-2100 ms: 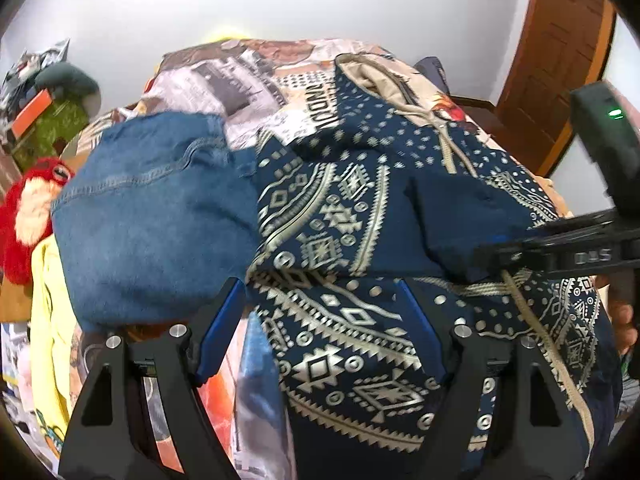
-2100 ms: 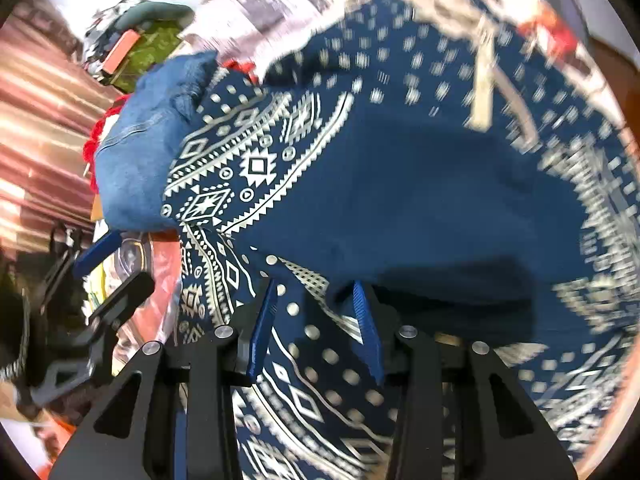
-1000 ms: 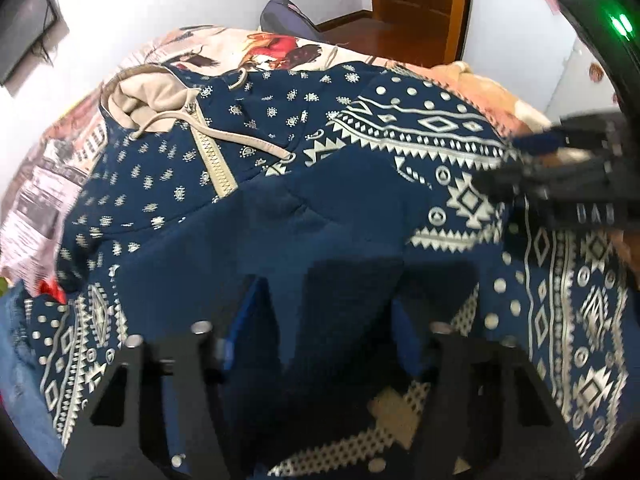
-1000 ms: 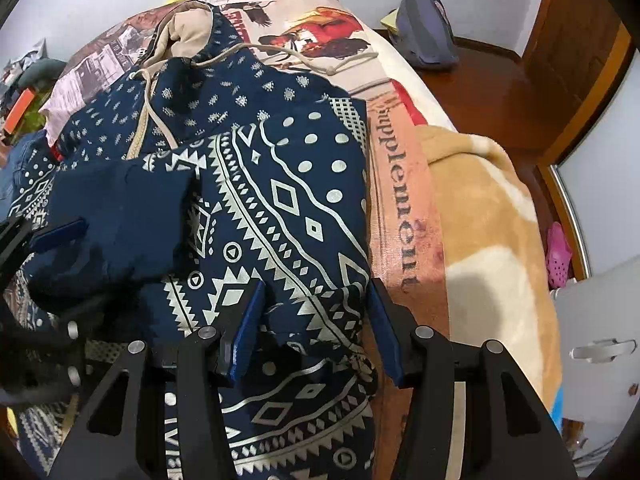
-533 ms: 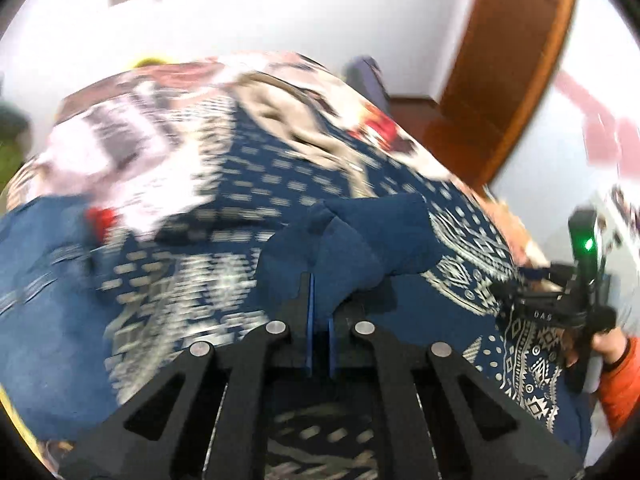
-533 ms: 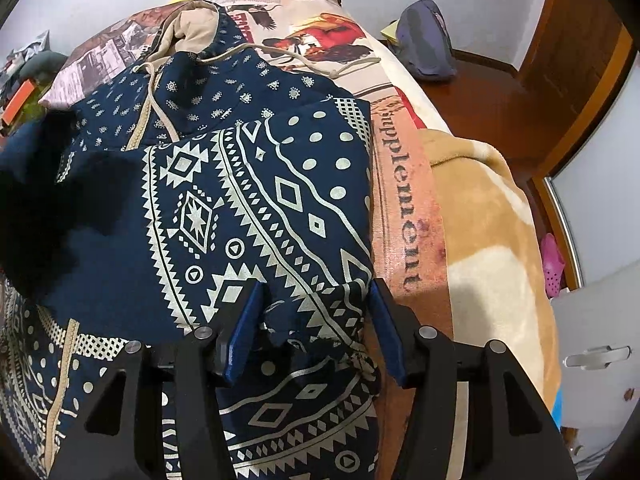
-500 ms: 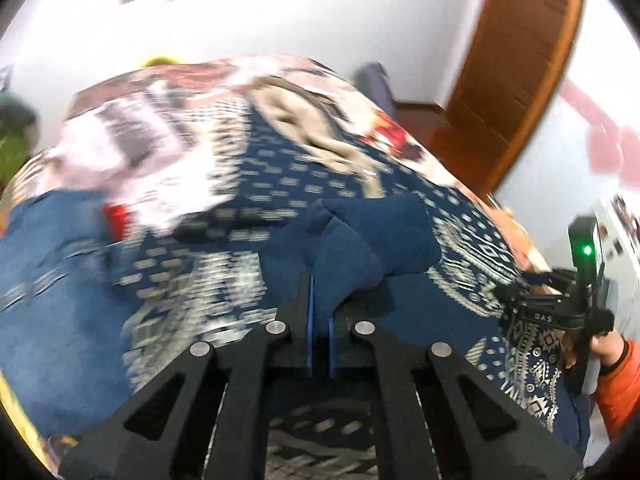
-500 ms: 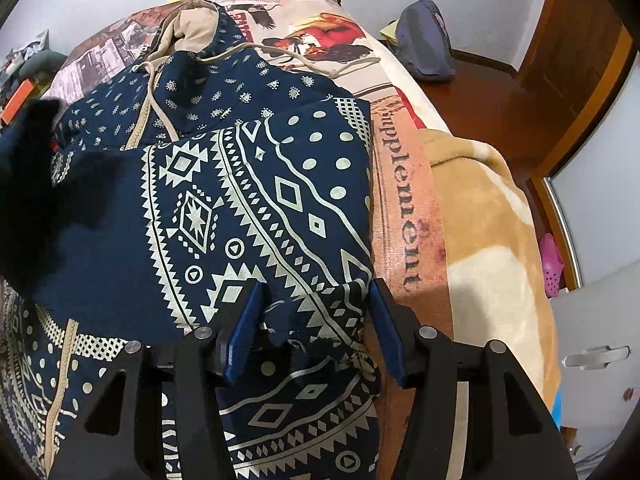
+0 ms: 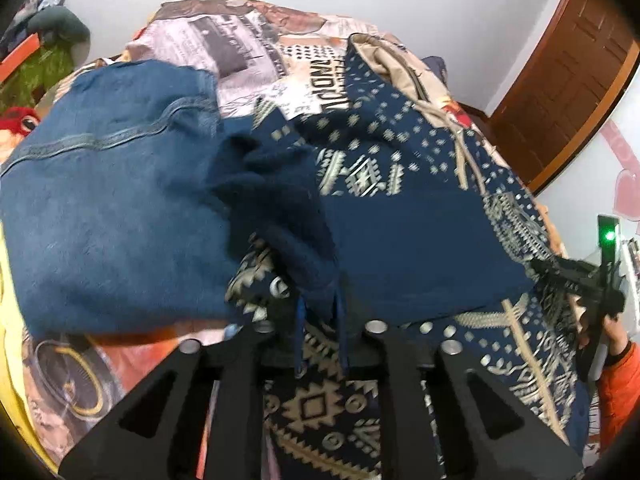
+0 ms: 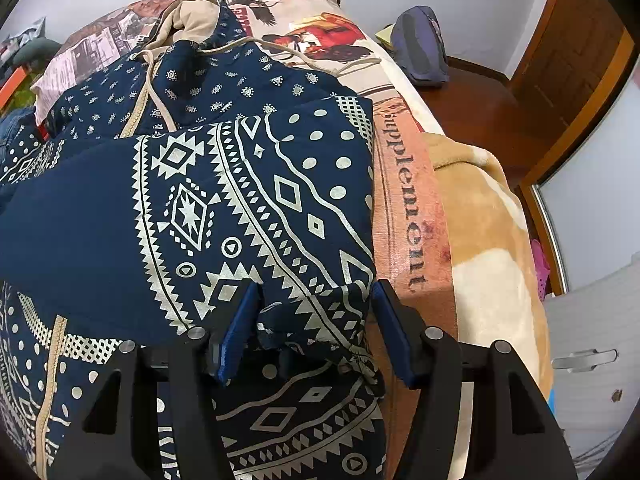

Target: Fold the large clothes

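Patterned navy hoodie (image 10: 248, 184) spread on the bed (image 10: 472, 216), folded jeans (image 9: 108, 208) beside it, left tongs (image 9: 320, 336) narrow, just easing apart — dark sleeve cuff (image 9: 280, 208) between them, right tongs (image 10: 316, 328) half open over the hoodie's edge — gripping nothing.

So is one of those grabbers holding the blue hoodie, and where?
The left gripper has the hoodie's plain navy sleeve end between its nearly closed, just-loosening jaws. The right gripper straddles the hem, open.
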